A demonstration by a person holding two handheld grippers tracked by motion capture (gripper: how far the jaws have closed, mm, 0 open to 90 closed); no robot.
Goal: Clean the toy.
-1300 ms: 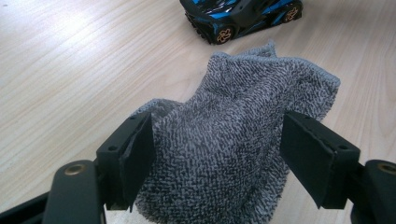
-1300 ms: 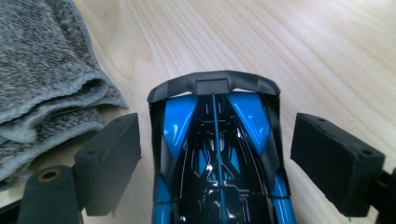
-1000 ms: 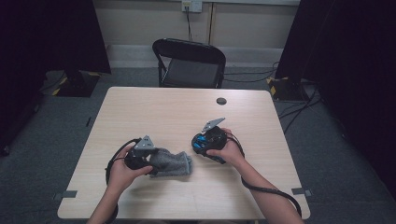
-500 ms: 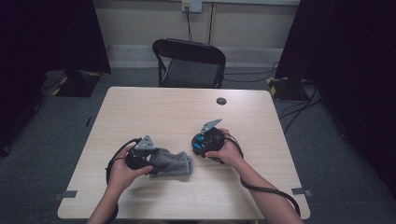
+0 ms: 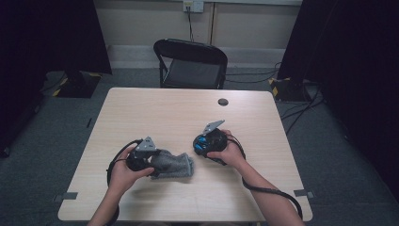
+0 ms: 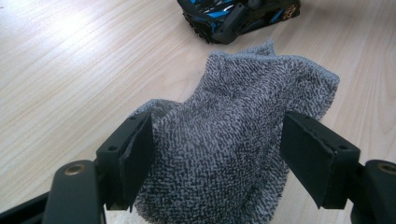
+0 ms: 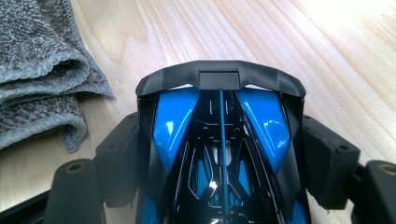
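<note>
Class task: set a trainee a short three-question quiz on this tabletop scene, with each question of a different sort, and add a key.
1. True or false: the right tool has its jaws on the sides of the blue and black toy car.
2. What lies between the jaws of the left tool? A) a sponge B) a grey towel C) a cup
3. Fill in: behind the table stands a black folding ____.

Key: 1 true; 2 B; 3 chair.

far tabletop (image 5: 179, 113) open, towel (image 5: 175, 165) beside car (image 5: 203, 142)
</note>
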